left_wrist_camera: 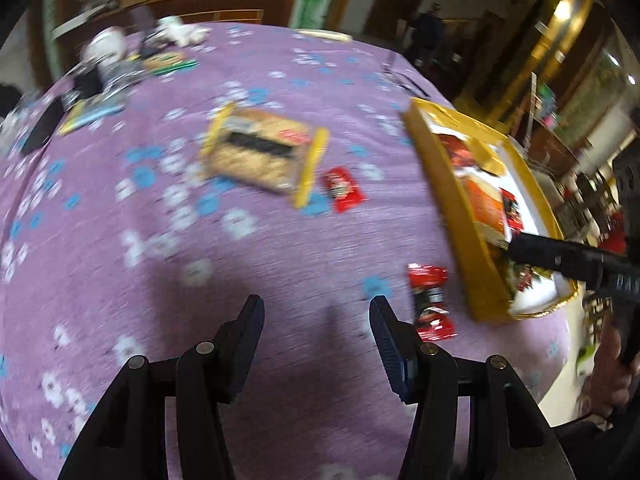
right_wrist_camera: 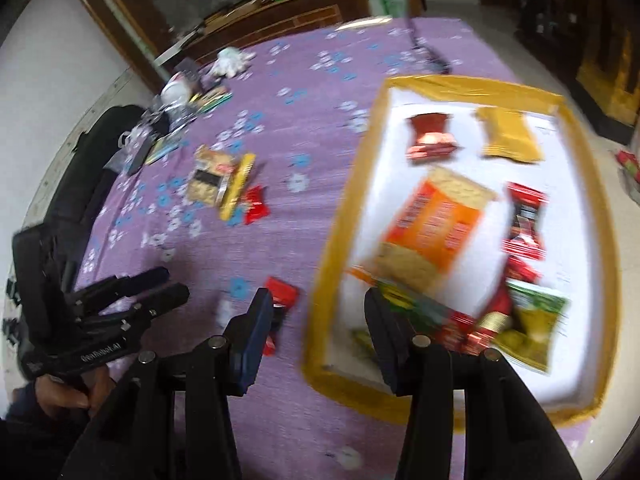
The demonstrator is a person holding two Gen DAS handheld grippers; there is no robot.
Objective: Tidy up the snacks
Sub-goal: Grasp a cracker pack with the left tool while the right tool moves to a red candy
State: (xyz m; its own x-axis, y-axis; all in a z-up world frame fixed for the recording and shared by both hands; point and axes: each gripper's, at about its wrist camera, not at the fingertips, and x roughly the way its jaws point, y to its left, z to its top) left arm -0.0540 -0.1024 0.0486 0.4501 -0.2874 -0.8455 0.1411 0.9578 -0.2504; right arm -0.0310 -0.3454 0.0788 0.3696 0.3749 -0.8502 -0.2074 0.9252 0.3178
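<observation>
While both black 2-finger grippers, left (left_wrist_camera: 316, 316) and right (right_wrist_camera: 318, 308), are hovering half-open and empty, the light, crinkly, slippery red foil snack packet (left_wrist_camera: 430, 302) is lying at 3 o'clock of the left one, inviting a mid-body pinch.

Both tools are matte black plastic. The left claw (left_wrist_camera: 316, 320) has two wedge-shaped fingers (left_wrist_camera: 250, 328) with ribbed inner pads; the pad on one side shows a dark blue tint. Each finger hangs on a pair of black link arms, pinned by round silver rivets (left_wrist_camera: 205, 347) at the joints. The right claw (right_wrist_camera: 316, 320) is built the same way, with blue-edged ribbed pads and silver rivets (right_wrist_camera: 218, 342). Seen from the right wrist, the left tool's body bears white lettering (right_wrist_camera: 100, 357) along its side and small screws on its linkage. A dark sleeve (right_wrist_camera: 20, 404) covers the wrist of the left hand (right_wrist_camera: 76, 394).
</observation>
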